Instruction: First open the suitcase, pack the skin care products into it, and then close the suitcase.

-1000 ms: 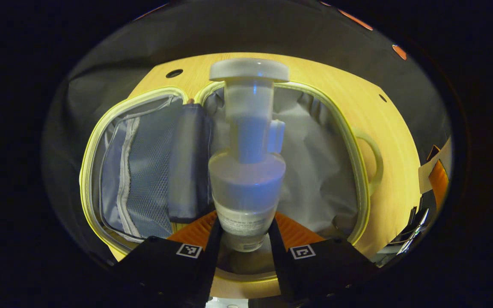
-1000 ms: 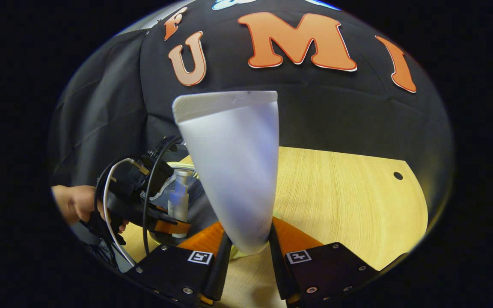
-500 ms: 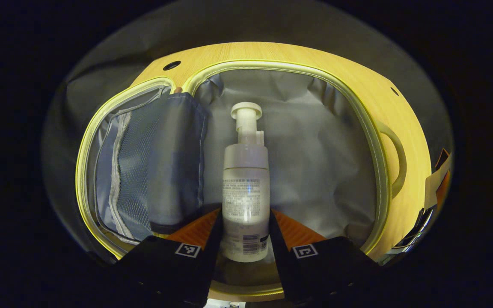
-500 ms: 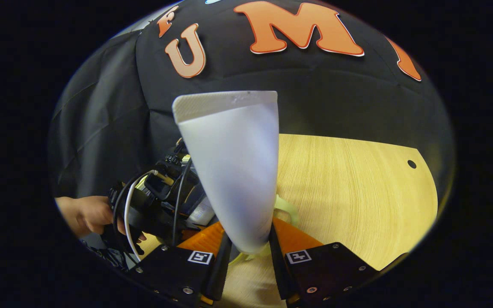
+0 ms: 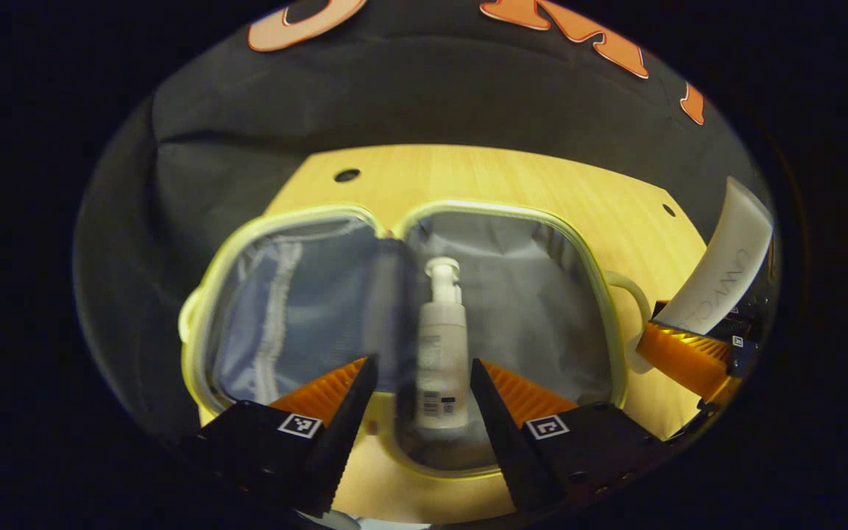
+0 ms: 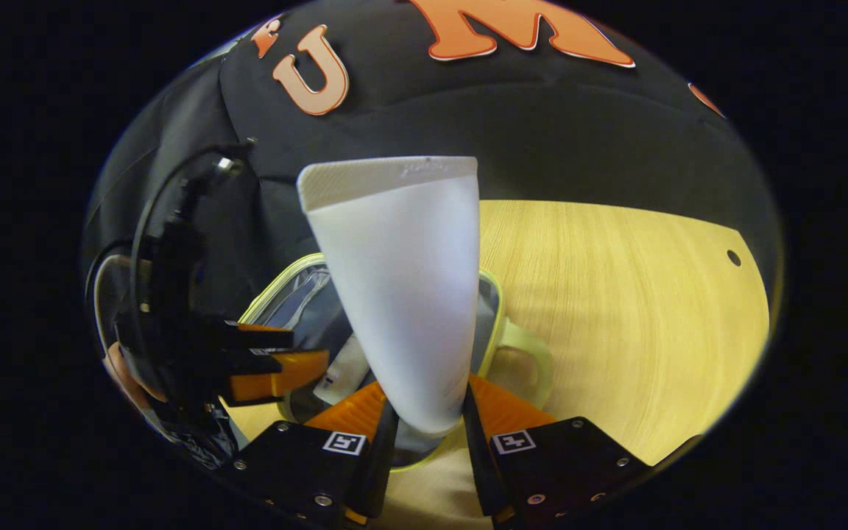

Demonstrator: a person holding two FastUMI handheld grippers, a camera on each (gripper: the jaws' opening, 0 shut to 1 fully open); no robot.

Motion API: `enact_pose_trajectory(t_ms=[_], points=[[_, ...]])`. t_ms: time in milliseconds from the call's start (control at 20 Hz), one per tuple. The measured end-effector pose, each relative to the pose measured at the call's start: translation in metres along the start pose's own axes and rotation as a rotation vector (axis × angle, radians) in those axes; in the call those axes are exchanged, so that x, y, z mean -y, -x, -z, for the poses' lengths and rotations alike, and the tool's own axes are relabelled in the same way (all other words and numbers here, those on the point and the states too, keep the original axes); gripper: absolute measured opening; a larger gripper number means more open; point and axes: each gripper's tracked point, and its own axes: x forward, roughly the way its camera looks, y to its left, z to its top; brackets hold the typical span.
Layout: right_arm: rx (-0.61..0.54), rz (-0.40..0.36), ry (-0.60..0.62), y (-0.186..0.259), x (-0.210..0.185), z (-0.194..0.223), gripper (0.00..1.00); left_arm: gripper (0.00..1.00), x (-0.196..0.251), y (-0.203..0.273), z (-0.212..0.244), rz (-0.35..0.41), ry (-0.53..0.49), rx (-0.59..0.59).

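Packing is under way. The suitcase (image 5: 619, 346) lies open on the tabletop (image 5: 512, 177), with the pump bottle (image 5: 440, 346) lying in its right half. The left hand-held gripper (image 5: 419, 383) hangs above it, jaws spread and empty. The right hand-held gripper (image 6: 425, 434) pinches a white tube (image 6: 402, 287) by its lower end; I judge the next move is lowering that tube beside the bottle.

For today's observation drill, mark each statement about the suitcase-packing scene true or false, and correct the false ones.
1. The yellow-rimmed, grey-lined suitcase lies open on the wooden table. True.
2. The left gripper clamps the white pump bottle. False: its jaws are open; the bottle lies in the suitcase.
3. The right gripper holds a white squeeze tube. True.
4. The tube lies inside the suitcase. False: it is held above.
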Motion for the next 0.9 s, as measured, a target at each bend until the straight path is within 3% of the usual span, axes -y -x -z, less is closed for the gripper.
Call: enact_pose_trajectory(t_ms=[100,250,350,650,900], points=[[-0.028,0.0,0.003,-0.009,-0.006,0.006,0.53,0.86,-0.027,0.019,-0.016,-0.064,0.012,0.076],[-0.082,0.007,0.001,-0.022,-0.014,0.018,0.43,0.86,-0.063,0.054,-0.036,-0.133,0.099,0.196],[-0.134,0.007,-0.017,-0.032,-0.019,0.027,0.48,0.86,-0.082,0.073,-0.036,-0.178,0.156,0.247],[-0.252,0.072,-0.072,-0.056,-0.02,0.047,0.48,0.86,-0.155,0.103,-0.011,-0.254,0.235,0.238],[-0.385,0.215,-0.139,-0.076,-0.012,0.063,0.48,0.86,-0.223,0.085,0.005,-0.3,0.292,0.212]])
